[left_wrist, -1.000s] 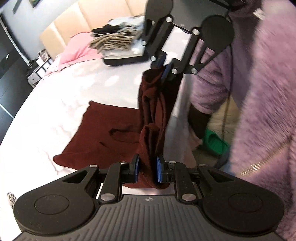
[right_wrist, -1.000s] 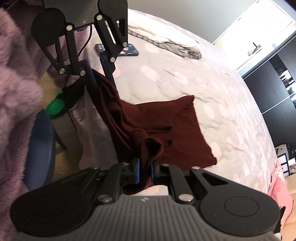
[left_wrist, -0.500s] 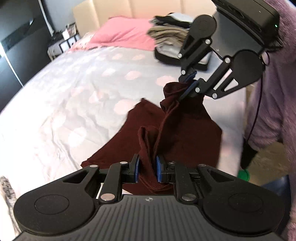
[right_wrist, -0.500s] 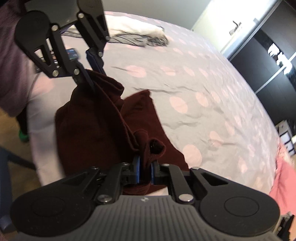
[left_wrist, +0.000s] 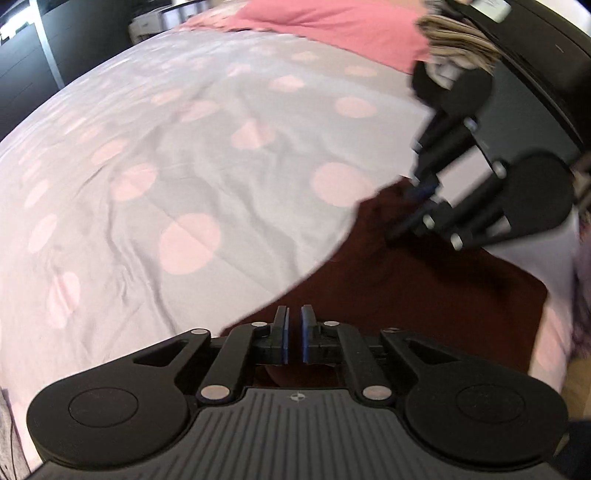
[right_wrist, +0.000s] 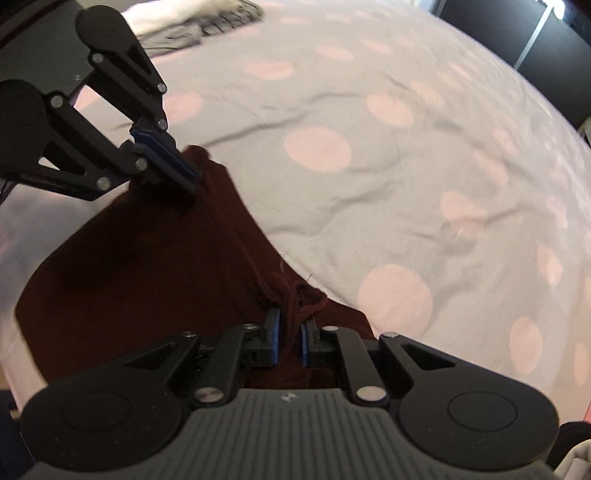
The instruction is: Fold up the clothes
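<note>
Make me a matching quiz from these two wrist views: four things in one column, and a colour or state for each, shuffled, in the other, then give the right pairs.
Things:
1. garment
2. bedsheet
3. pillow
4. right hand-held gripper

Colours or states:
A. plain pink, at the far end of the bed
B. shut on a bunched fold of cloth
C. dark maroon, lying folded at the bed's near edge
D. pale grey with pink dots

Pairs: 1-C, 2-D, 3-A, 4-B
</note>
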The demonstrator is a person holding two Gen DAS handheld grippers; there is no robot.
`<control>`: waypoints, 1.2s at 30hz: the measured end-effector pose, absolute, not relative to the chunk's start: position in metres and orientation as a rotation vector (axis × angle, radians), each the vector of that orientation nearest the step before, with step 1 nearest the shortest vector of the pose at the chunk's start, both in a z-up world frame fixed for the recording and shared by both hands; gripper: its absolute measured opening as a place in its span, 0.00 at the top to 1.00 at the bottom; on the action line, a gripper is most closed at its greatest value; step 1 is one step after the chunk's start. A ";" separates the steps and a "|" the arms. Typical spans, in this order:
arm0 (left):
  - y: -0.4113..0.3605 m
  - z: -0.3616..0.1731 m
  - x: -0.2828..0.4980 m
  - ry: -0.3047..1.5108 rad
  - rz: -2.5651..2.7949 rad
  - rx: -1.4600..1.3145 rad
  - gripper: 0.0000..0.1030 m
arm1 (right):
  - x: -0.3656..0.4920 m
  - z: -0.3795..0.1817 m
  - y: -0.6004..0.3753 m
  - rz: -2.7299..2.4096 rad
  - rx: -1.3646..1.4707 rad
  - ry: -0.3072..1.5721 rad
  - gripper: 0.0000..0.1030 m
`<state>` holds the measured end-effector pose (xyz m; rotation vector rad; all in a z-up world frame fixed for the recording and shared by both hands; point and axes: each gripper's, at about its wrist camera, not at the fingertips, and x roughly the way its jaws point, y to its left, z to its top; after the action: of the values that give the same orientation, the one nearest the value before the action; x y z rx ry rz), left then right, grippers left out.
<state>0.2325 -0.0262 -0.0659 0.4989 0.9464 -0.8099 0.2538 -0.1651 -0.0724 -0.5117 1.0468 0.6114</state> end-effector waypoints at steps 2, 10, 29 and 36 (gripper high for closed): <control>-0.023 -0.067 0.239 0.949 -0.801 0.480 0.97 | 0.255 -0.078 -0.167 0.586 -0.484 1.082 0.88; 0.003 -0.047 0.266 0.976 -0.689 0.206 0.75 | 0.269 -0.079 -0.190 0.512 -0.248 1.090 0.76; 0.020 -0.089 0.229 1.065 -0.636 -0.052 0.78 | 0.241 -0.094 -0.231 0.512 0.080 1.114 0.57; 0.027 -0.077 0.235 0.992 -0.648 -0.064 0.88 | 0.241 -0.086 -0.251 0.452 0.215 1.096 0.83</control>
<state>0.2351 0.0273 -0.0771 -0.0637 0.9918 -0.6477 0.2413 -0.2511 -0.0861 0.2153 1.0964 0.4525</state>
